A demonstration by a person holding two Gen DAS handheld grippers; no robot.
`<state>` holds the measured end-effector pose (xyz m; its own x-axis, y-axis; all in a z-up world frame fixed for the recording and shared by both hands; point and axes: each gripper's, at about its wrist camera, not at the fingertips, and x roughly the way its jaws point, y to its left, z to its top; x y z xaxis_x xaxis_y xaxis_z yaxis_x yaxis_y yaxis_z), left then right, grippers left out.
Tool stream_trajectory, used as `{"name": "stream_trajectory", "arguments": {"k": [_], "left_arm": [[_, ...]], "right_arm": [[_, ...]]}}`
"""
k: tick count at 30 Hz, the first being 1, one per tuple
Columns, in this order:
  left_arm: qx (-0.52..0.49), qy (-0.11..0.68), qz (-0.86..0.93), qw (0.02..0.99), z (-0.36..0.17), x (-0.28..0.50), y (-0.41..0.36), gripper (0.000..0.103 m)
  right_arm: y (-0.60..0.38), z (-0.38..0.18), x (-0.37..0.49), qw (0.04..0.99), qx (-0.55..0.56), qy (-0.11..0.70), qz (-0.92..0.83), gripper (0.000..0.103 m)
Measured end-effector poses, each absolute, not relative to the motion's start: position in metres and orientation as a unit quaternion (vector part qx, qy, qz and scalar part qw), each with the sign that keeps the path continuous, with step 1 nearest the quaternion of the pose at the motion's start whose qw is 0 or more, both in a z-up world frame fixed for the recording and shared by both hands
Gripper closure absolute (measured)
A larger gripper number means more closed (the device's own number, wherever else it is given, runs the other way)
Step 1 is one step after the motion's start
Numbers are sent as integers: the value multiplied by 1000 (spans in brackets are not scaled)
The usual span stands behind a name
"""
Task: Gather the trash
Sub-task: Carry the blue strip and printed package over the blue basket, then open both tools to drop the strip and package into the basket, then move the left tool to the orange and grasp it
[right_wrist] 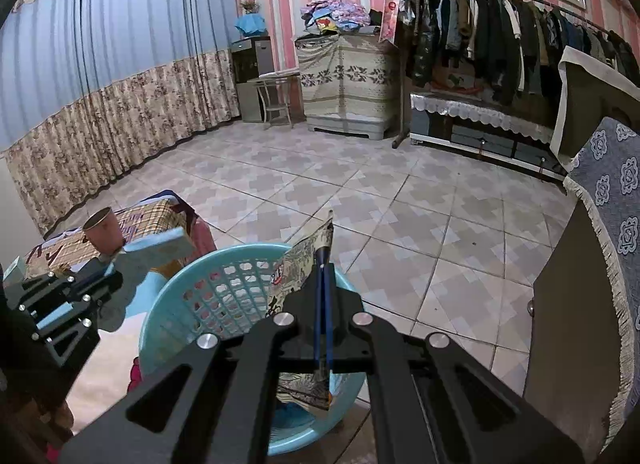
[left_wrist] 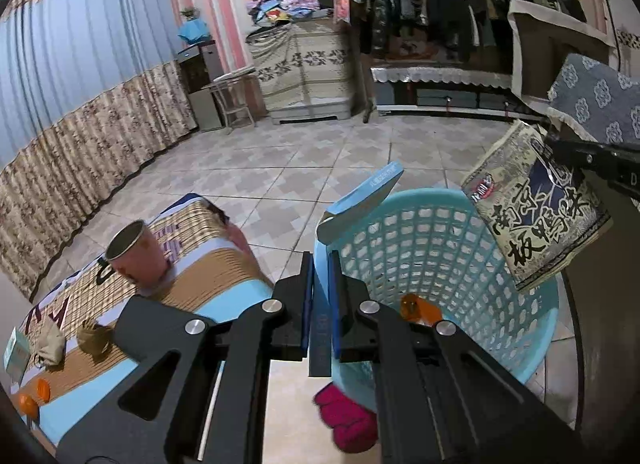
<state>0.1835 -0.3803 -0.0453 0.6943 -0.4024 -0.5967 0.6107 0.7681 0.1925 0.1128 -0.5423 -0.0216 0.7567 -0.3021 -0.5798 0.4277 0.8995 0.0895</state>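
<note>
A light blue plastic mesh basket (left_wrist: 432, 248) stands on the floor, also in the right wrist view (right_wrist: 224, 296). My left gripper (left_wrist: 322, 276) is shut on a flat blue box (left_wrist: 364, 199) held at the basket's near rim; the box also shows in the right wrist view (right_wrist: 160, 248). My right gripper (right_wrist: 325, 260) is shut on a printed snack bag (left_wrist: 536, 215) hanging over the basket's right side; the bag also shows in the right wrist view (right_wrist: 296, 276). An orange wrapper (left_wrist: 420, 308) lies inside the basket.
A low table with a striped cloth (left_wrist: 208, 264) stands left, holding a pink paper cup (left_wrist: 136, 256), crumpled paper pieces (left_wrist: 92, 338), a small box (left_wrist: 16, 352) and orange caps (left_wrist: 42, 390). A red cloth (left_wrist: 352, 420) lies by the basket. A cabinet (right_wrist: 576, 304) stands right.
</note>
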Motion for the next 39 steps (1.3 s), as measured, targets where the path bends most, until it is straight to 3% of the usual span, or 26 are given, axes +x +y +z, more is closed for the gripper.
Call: {"name": "stream_trajectory", "arguments": {"k": [4, 8, 17, 26, 27, 28, 29, 30, 31, 36, 39], "left_arm": [[191, 277, -291, 896, -48, 181, -391, 95], [188, 273, -297, 896, -46, 177, -394, 61], [166, 260, -271, 912, -31, 180, -375, 30], [126, 254, -242, 928, -16, 191, -343, 14], [124, 254, -240, 929, -15, 191, -340, 14], [123, 254, -239, 929, -15, 191, -338, 13], [122, 253, -236, 930, -14, 191, -333, 12], [121, 252, -232, 932, -13, 192, -329, 11], [120, 251, -229, 933, -12, 192, -326, 10], [117, 250, -215, 937, -12, 195, -297, 8], [117, 245, -200, 941, -12, 197, -277, 6]], "right_arm": [[-543, -24, 112, 929, 111, 291, -198, 101], [-542, -26, 113, 928, 112, 295, -198, 101], [-536, -37, 115, 926, 116, 301, -194, 101], [-524, -53, 132, 921, 123, 316, -194, 100], [-523, -56, 135, 919, 126, 319, -195, 96], [-523, -60, 138, 917, 130, 323, -192, 80], [-523, -61, 141, 917, 133, 324, -191, 63], [-522, -64, 142, 917, 137, 321, -194, 35], [-520, -66, 142, 918, 137, 314, -198, 30], [-512, -81, 150, 912, 142, 328, -203, 28], [-503, -85, 153, 910, 137, 329, -213, 16]]}}
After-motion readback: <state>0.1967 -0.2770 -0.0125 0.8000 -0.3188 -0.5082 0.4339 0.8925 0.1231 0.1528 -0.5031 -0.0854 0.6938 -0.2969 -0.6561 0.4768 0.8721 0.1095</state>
